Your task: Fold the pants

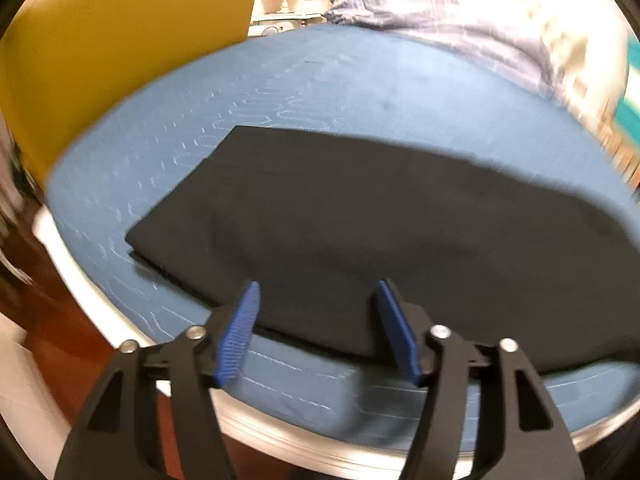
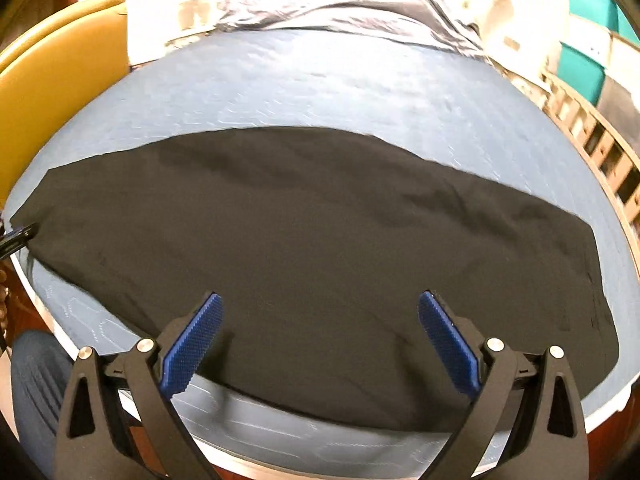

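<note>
The bed, under its blue quilted cover, fills most of both your views, and the black pants lie flat across its middle, folded lengthwise into one long band. In your left wrist view the pants end in a squared, layered corner at centre left. At upper left a yellow chair stands close against the bed's edge. Across the top of the frame a crumpled pale blue sheet sits against a tufted headboard. At upper right of your right view, teal bins stand behind a wooden rail.

Your right gripper stands wide, hovering over the pants' near edge with nothing pinched. Your left gripper is moderately open over the near hem, its blue pads clear of the cloth. Its tip shows at your right view's left edge.
</note>
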